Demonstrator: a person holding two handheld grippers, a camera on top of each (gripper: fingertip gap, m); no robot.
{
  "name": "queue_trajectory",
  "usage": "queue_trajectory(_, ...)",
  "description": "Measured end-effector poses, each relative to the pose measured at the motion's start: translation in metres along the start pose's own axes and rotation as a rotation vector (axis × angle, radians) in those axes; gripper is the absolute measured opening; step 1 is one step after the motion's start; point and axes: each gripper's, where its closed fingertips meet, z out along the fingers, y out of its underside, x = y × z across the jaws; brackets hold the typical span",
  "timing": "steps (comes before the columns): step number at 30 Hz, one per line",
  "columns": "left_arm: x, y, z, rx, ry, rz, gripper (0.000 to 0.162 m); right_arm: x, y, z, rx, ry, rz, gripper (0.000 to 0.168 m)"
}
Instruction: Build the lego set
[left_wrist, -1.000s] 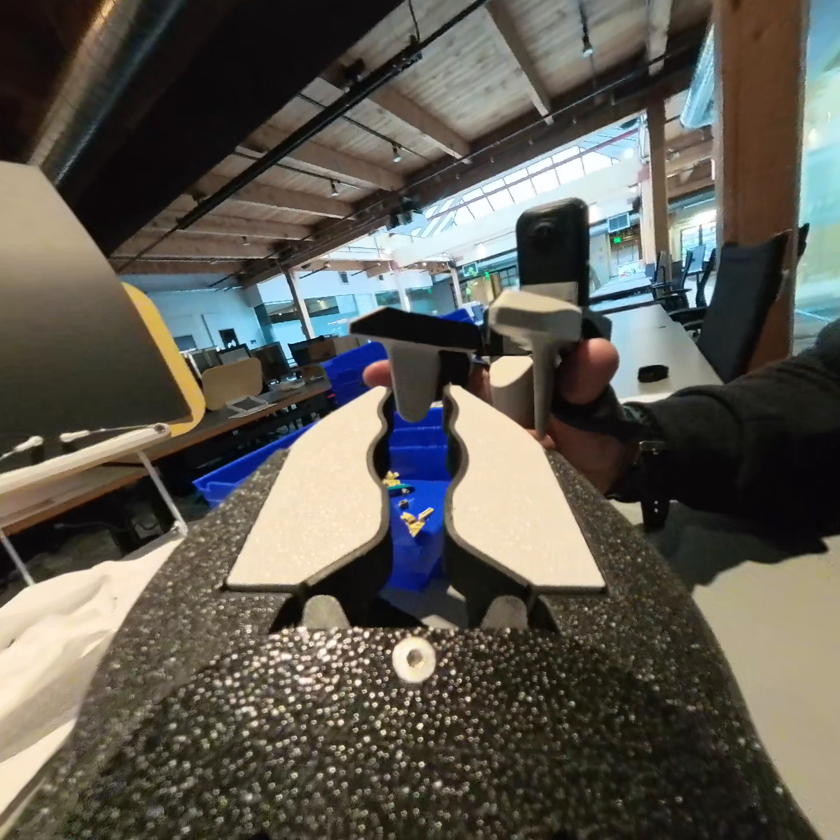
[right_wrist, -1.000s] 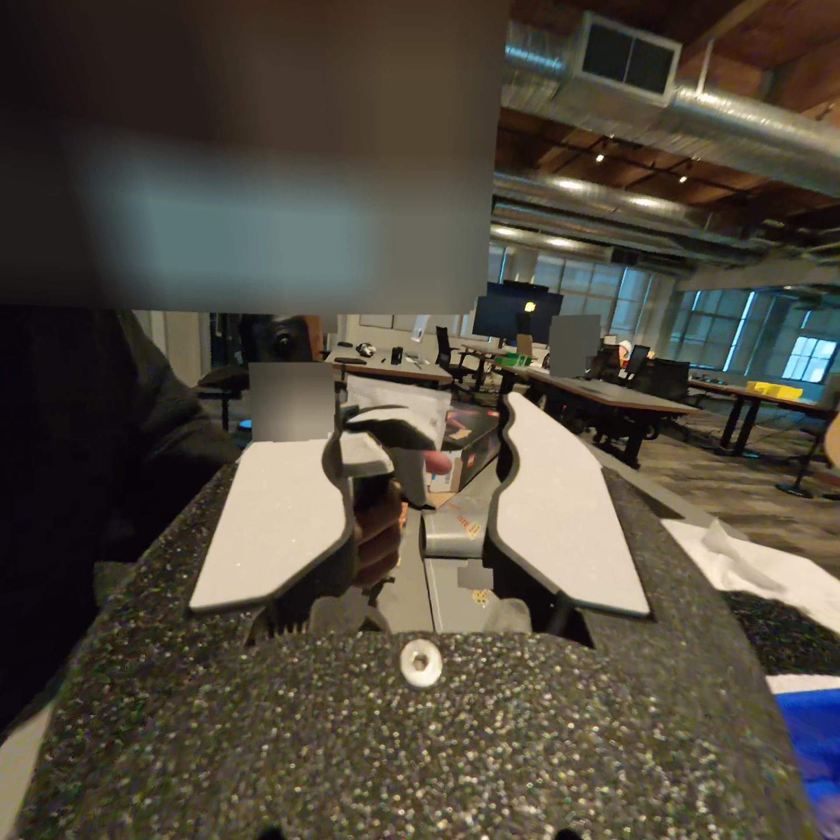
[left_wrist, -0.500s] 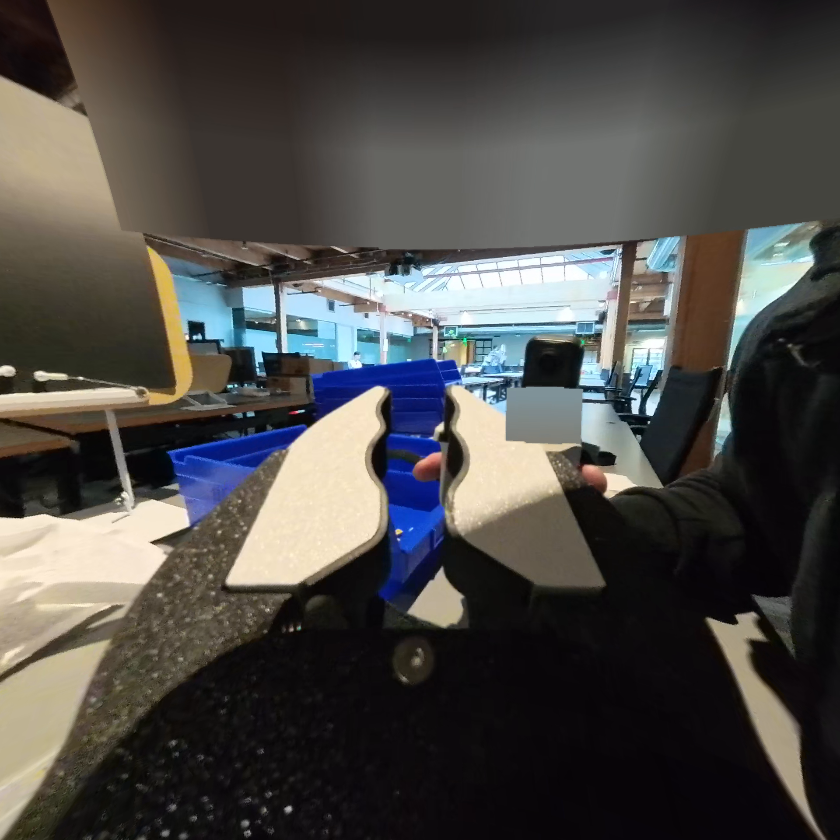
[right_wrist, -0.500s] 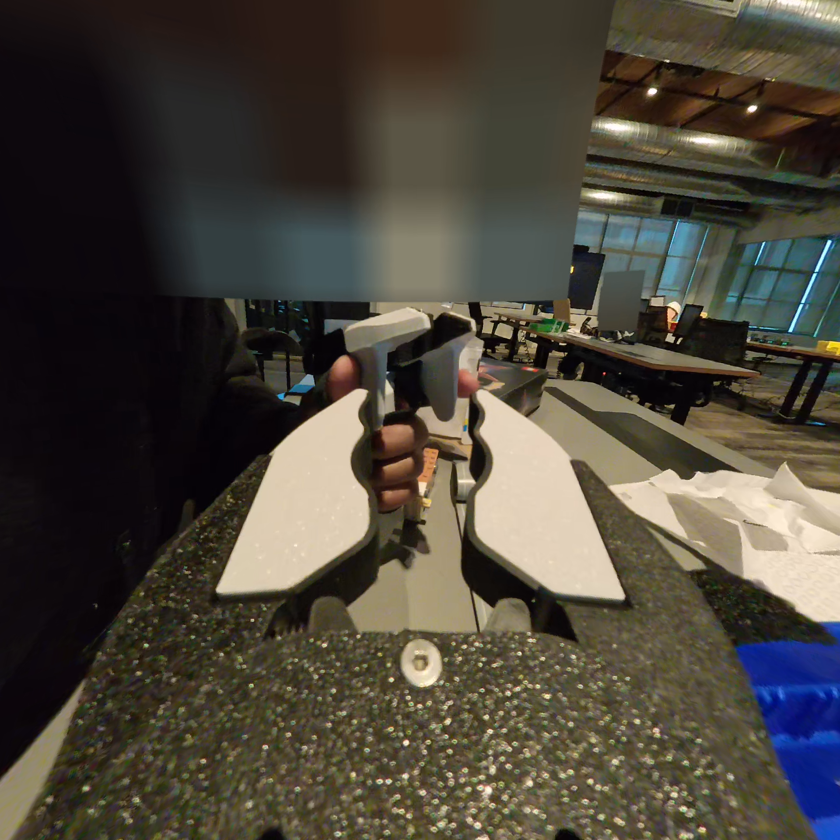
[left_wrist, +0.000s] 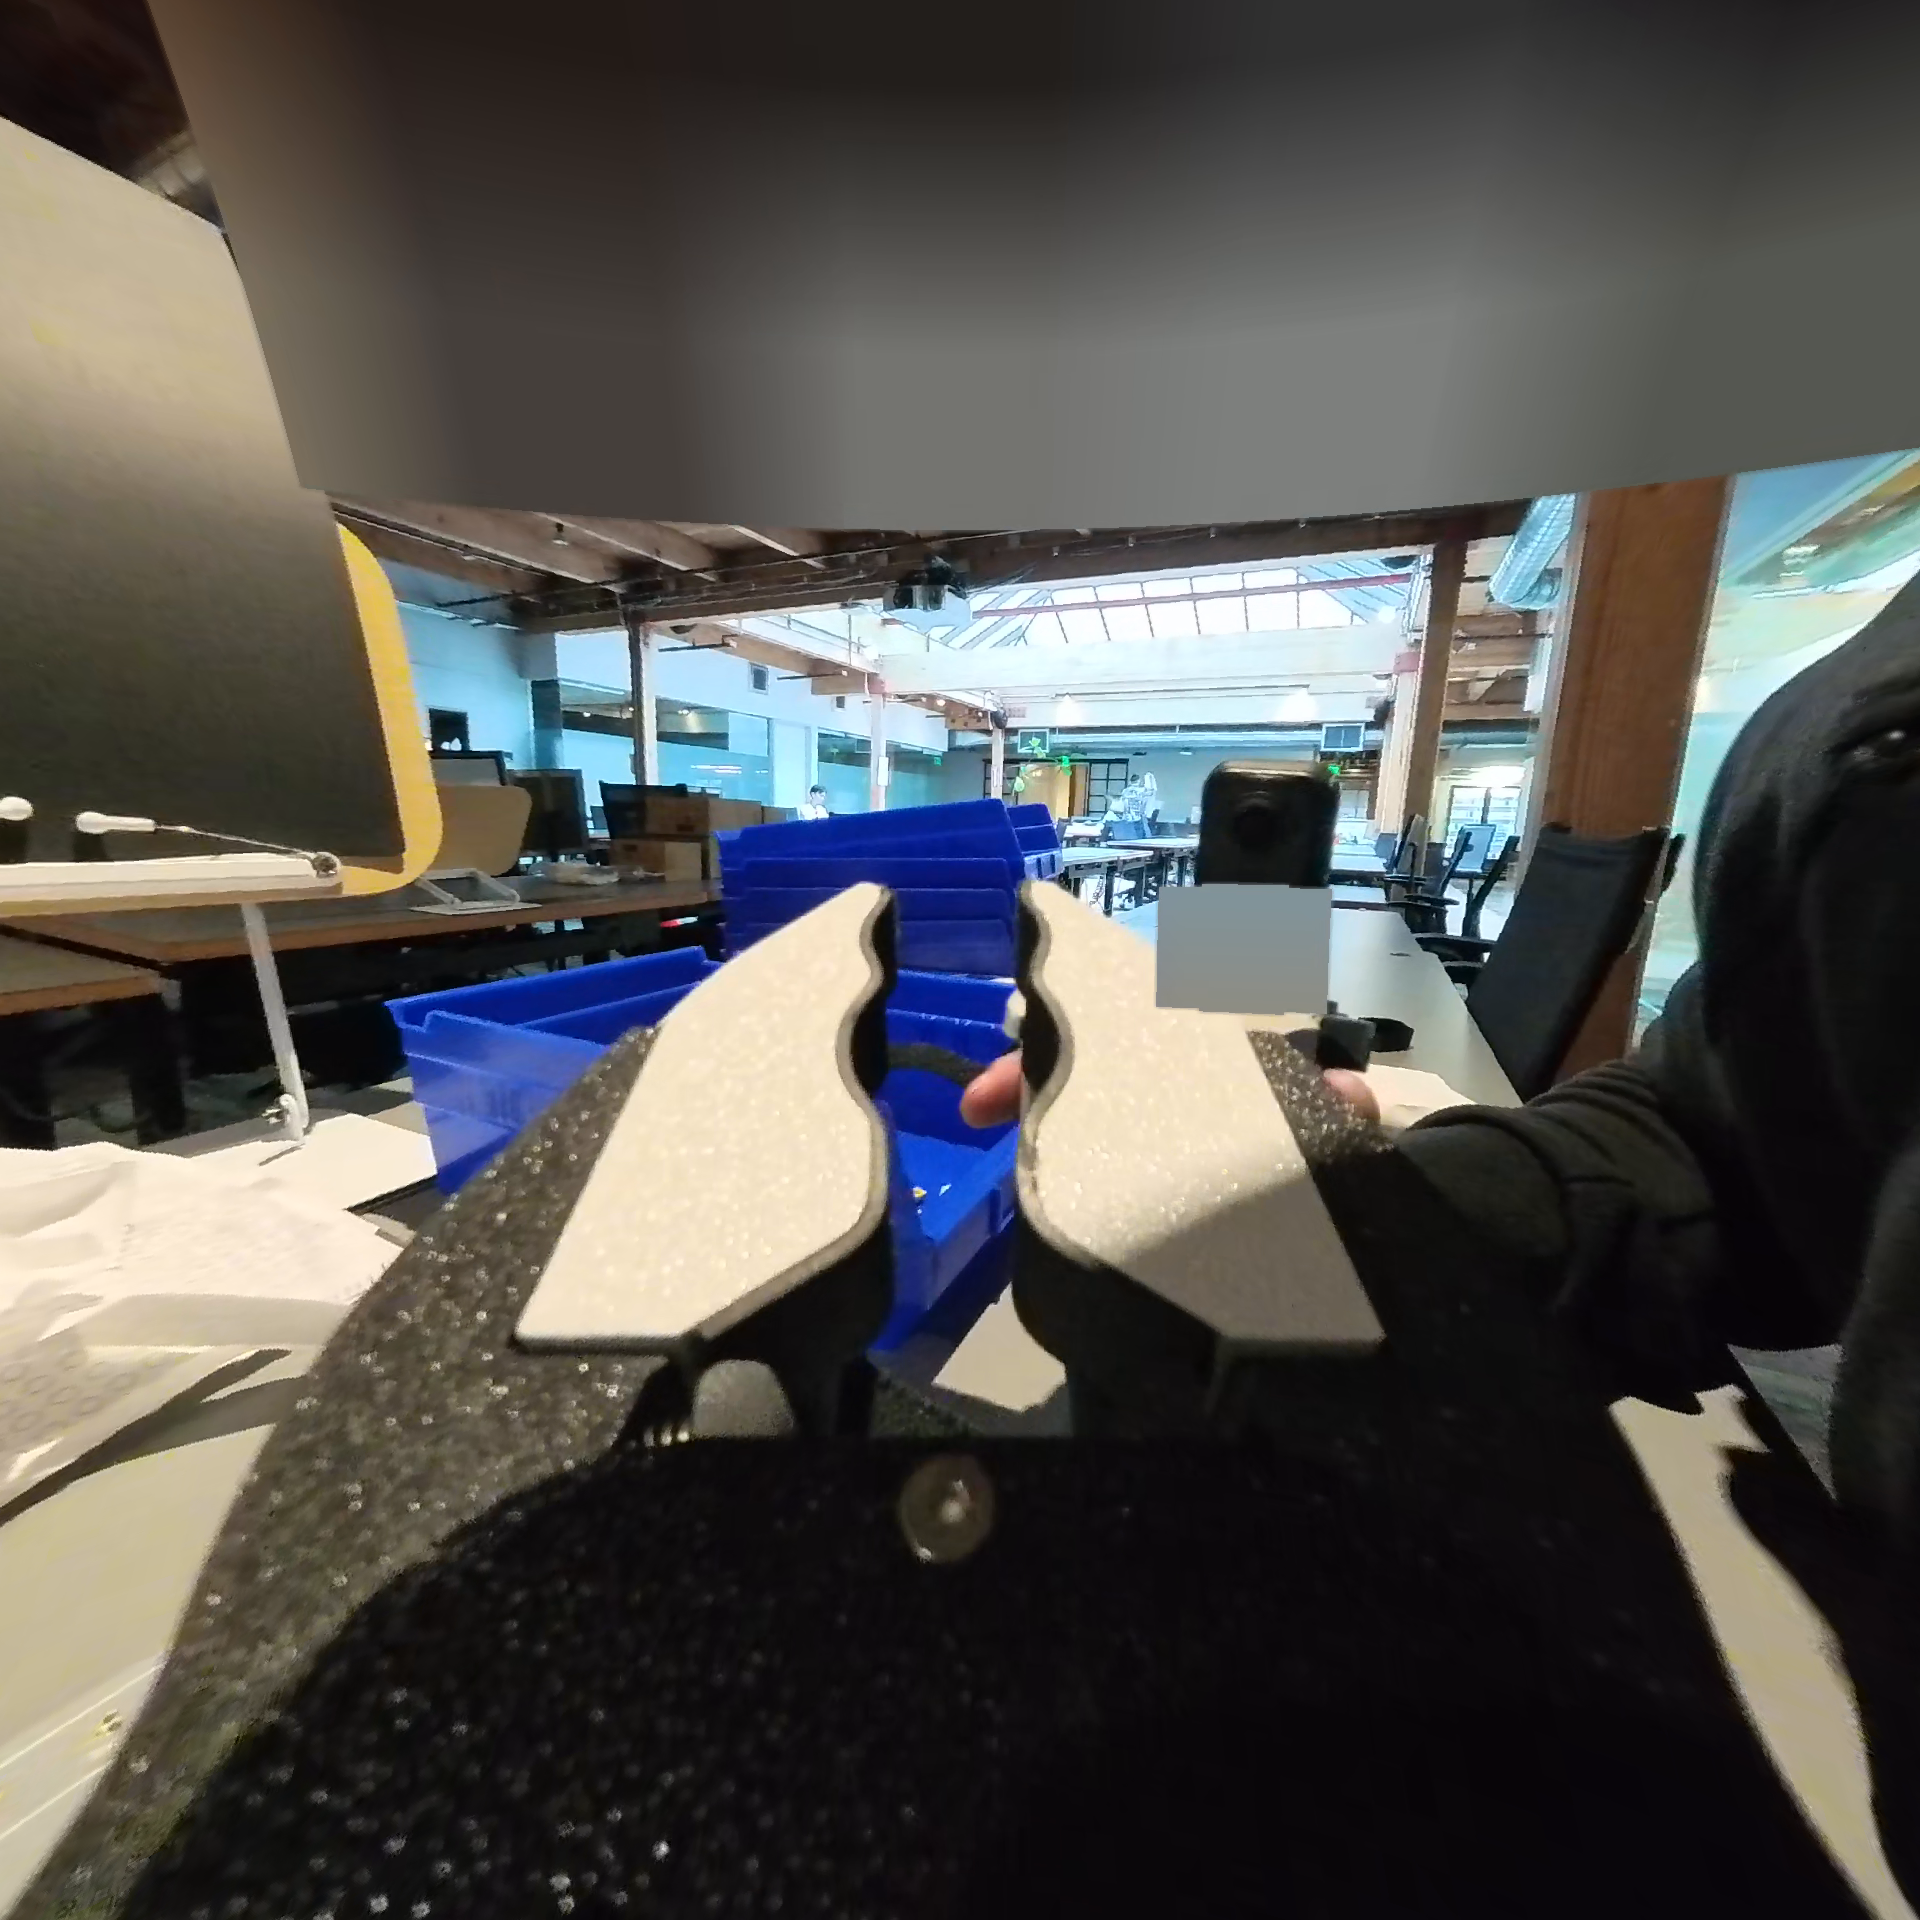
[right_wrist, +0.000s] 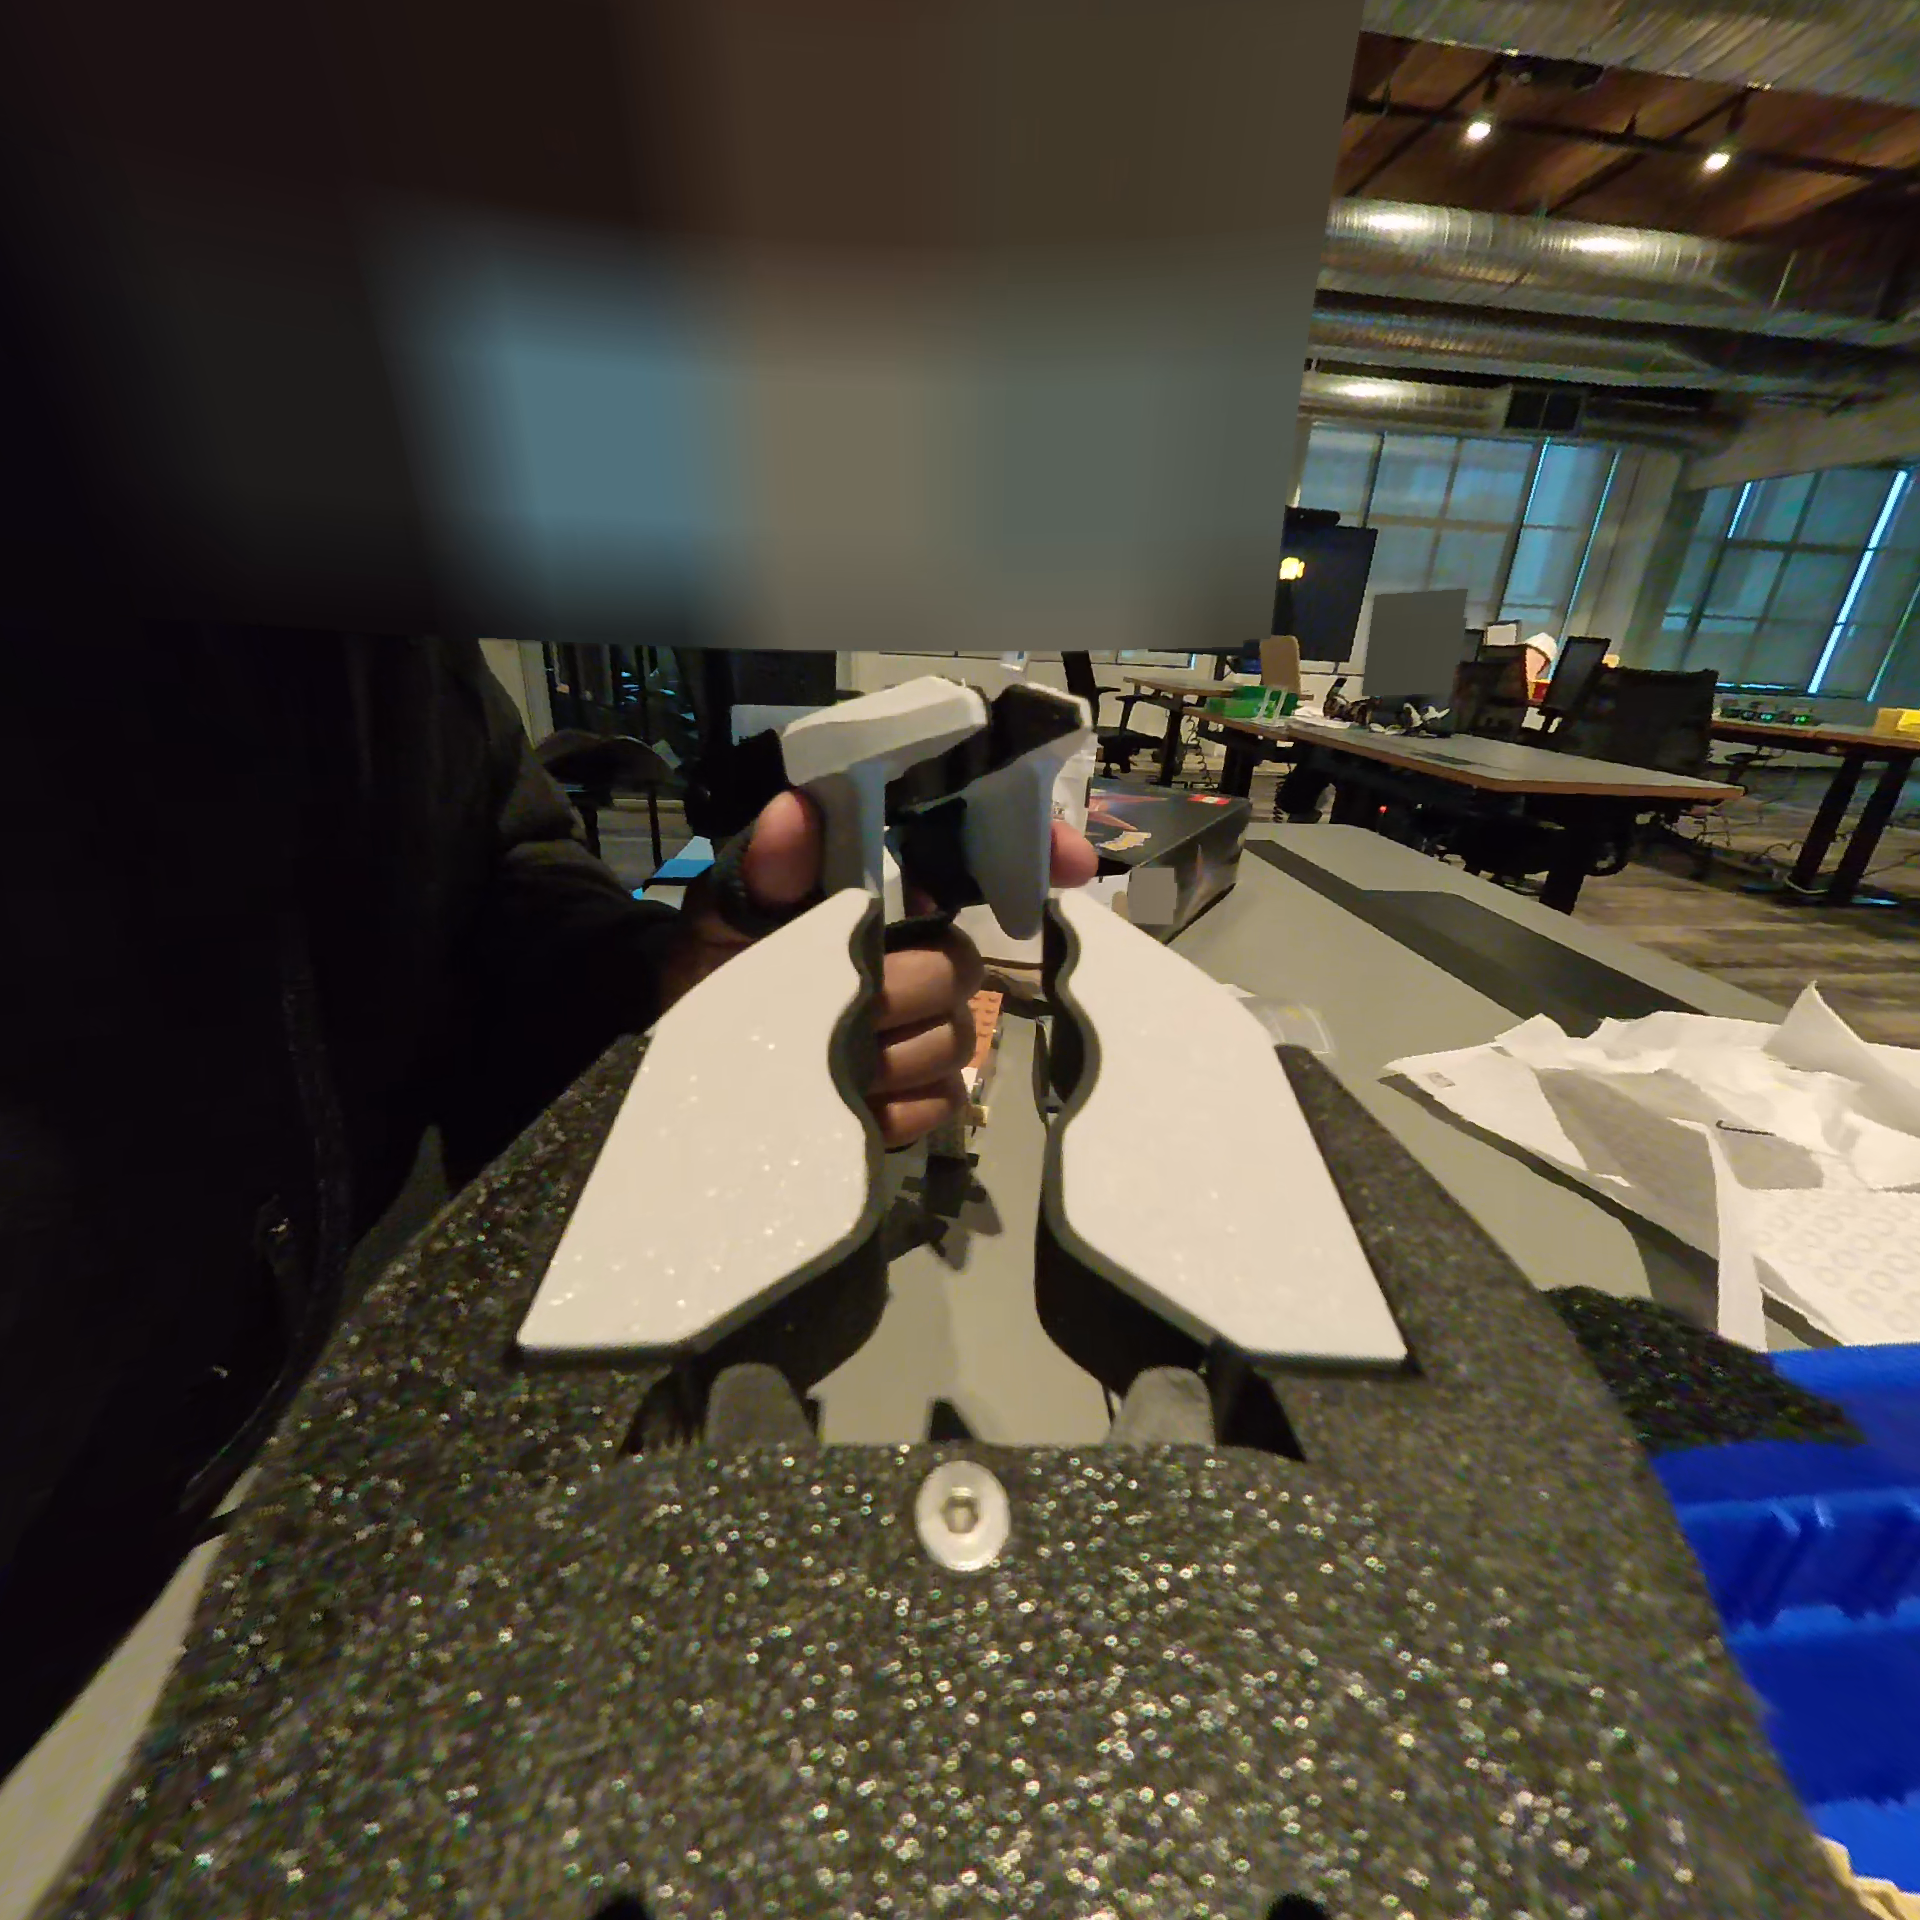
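hand-held gripper (right_wrist: 961, 914) above grey table (right_wrist: 1455, 977)

Grey table (right_wrist: 1455, 997): blue bins (left_wrist: 665, 1049), papers (right_wrist: 1704, 1122).

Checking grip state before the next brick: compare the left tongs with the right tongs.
The left tongs stand narrowly parted; the right tongs gape somewhat wider. The left tongs point over a blue bin; the right tongs point at the hand over the grey table. Both are empty, with pale speckled pads.
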Motion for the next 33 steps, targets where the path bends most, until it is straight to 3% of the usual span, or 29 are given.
queue_trajectory(15,-0.002,0.003,0.001,-0.014,-0.001,-0.012,0.020,0.003,0.003,0.000,-0.009,0.018,0.005,0.026)
queue_trajectory(26,0.009,0.013,0.003,-0.057,0.033,0.057,0.020,0.005,-0.004,-0.011,0.001,0.158,-0.060,0.026)
queue_trajectory(33,0.011,0.019,0.006,-0.083,0.041,0.008,0.019,0.004,0.011,-0.032,-0.031,0.196,0.087,0.025)
